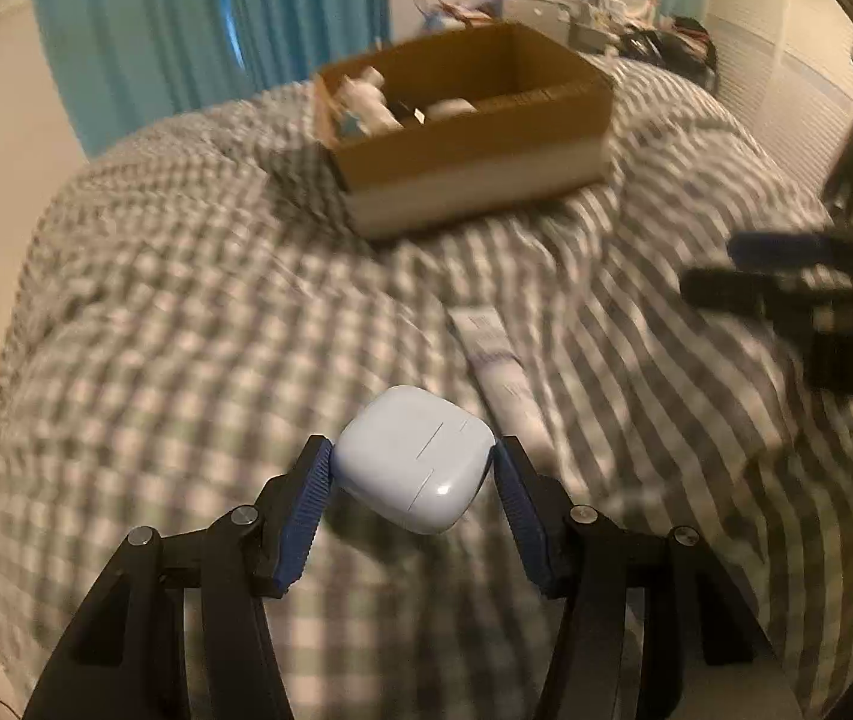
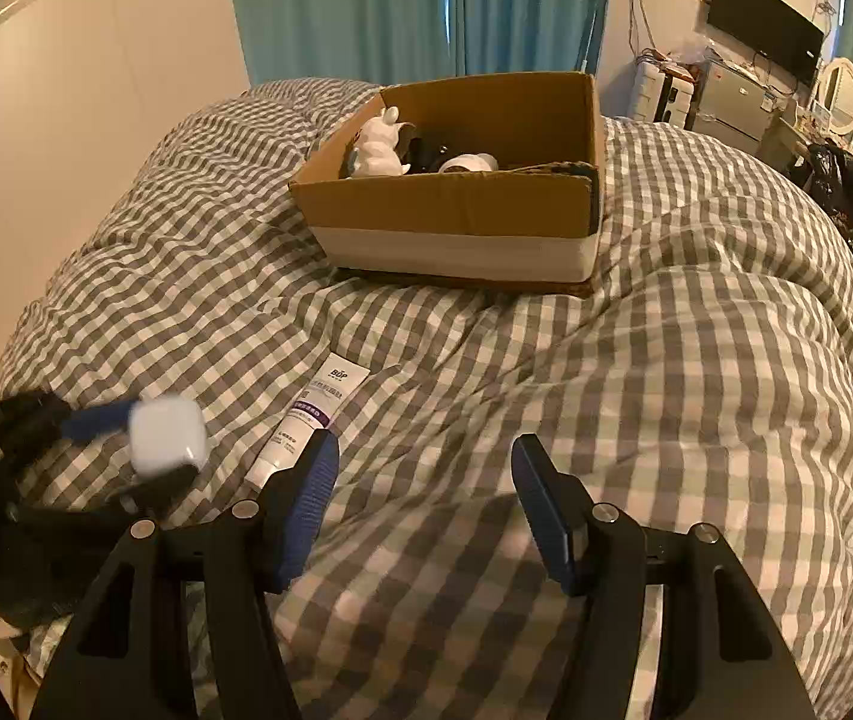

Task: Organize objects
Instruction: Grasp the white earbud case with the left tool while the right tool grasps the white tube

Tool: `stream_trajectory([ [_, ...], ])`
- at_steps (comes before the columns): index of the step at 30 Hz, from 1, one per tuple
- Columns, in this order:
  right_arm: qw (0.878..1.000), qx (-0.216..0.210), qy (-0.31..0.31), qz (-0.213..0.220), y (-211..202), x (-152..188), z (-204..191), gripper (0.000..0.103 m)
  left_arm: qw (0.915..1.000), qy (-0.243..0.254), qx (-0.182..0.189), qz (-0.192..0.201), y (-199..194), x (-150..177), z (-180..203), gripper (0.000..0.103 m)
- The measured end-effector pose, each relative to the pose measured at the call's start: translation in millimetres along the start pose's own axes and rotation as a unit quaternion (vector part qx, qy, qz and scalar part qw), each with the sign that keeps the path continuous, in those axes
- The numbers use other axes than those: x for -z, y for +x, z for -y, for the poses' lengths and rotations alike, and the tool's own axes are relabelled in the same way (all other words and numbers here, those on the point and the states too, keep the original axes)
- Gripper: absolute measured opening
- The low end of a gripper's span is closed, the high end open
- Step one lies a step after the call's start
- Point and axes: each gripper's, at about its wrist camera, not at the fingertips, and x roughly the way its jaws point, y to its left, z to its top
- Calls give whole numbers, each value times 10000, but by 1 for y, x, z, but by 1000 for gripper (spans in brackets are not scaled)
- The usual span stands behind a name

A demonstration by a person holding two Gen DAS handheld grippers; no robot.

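My left gripper is shut on a pale blue earbud case and holds it above the checked duvet; the case also shows at the left of the right wrist view. My right gripper is open and empty over the duvet, and shows blurred at the right of the left wrist view. A white tube lies flat on the duvet just left of the right gripper's left finger; it also shows in the left wrist view. A cardboard box sits farther back on the bed, holding a white figurine and other items.
The grey-and-white checked duvet covers the whole bed. Teal curtains hang behind the box. A wall TV, a mirror and cluttered furniture stand at the far right. A white wall runs along the left.
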Motion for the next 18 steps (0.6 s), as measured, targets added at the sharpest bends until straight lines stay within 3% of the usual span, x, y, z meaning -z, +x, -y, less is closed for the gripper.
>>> stream_trajectory([
  [7,10000,-73,-26,46,11,-18,-23,60,9976,-151,-516,440,-15,-25,-34,57],
  [11,9992,-247,-147,-294,36,-25,-41,60,9942,-241,-826,641,-20,-35,-55,57],
  [18,9938,-286,-352,-1012,87,-22,-65,60,9919,-348,-945,777,-19,-32,-75,57],
])
